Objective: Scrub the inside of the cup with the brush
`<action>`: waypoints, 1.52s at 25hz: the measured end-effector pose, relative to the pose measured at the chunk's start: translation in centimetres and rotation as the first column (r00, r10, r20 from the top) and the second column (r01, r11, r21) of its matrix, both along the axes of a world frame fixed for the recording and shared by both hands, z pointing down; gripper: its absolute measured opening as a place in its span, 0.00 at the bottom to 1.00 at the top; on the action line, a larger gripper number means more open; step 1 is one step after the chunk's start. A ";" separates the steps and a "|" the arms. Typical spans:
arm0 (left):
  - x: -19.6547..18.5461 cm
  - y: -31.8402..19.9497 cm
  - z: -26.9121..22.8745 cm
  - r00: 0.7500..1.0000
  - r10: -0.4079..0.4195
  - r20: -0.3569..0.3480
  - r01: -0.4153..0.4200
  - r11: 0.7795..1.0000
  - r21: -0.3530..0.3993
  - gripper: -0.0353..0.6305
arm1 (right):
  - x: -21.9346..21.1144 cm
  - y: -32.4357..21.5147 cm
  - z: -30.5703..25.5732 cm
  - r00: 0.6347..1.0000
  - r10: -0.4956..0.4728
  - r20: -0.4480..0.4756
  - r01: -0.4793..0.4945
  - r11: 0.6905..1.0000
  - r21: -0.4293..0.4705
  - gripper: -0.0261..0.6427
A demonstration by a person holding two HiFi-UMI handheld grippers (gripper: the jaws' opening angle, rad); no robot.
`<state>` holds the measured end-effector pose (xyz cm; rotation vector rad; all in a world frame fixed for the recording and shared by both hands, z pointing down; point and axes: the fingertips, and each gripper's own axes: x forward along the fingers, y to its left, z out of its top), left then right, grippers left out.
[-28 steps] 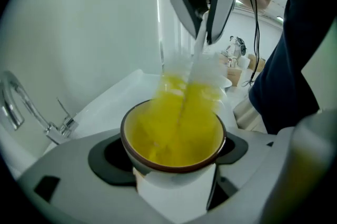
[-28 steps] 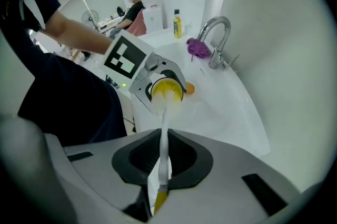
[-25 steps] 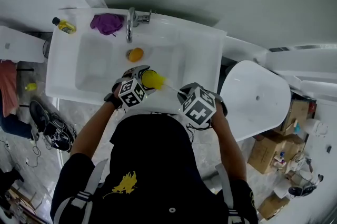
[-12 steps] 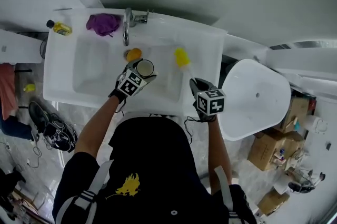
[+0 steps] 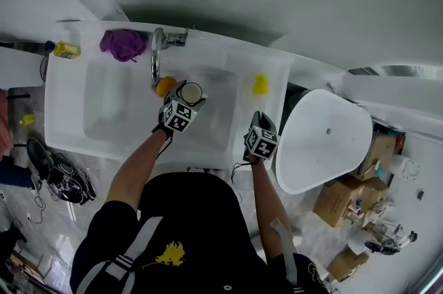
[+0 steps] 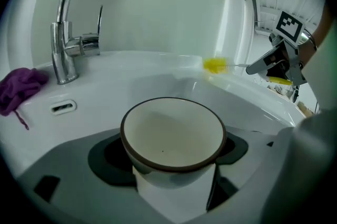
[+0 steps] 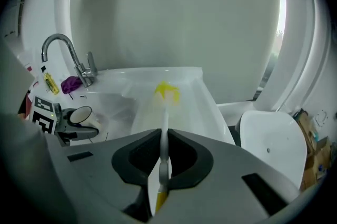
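1. The left gripper [image 5: 183,104] has its jaws spread wide and clamped on the body of a white ceramic cup with a dark brown rim [image 6: 172,136]. The cup sits right between those jaws, mouth tilted up, over the white rectangular sink basin [image 5: 104,102].
2. The right gripper [image 5: 259,125] has its jaws almost closed, pinching the thin white handle of a brush with a yellow bristle head [image 7: 164,128]. The handle runs straight out ahead of these jaws. The head hangs well beyond their tips, above the sink's right-hand ledge.
3. Seen from the left jaws, the brush head is far off to the right and well apart from the cup, so no bristle is inside the cup now.
4. Progress, as a judgement: both tools are gripped, but scrubbing is not under way. The cup's inside looks pale and clean apart from a tiny dark speck. With no foam showing, I cannot tell whether the scrub is finished or yet to start.
5. Ahead and to the left of the left jaws stand a chrome tap [image 6: 63,44] and a crumpled purple cloth [image 6: 21,88].
6. Writing: none is readable. Only black-and-white square markers show on the gripper cubes.
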<state>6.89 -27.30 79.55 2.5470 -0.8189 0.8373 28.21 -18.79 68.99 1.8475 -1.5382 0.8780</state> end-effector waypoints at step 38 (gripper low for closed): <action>-5.3 5.2 5.1 0.988 -0.067 0.142 0.114 0.925 -0.362 0.71 | -0.1 0.5 3.5 1.000 -0.017 0.014 0.019 0.994 -0.111 0.55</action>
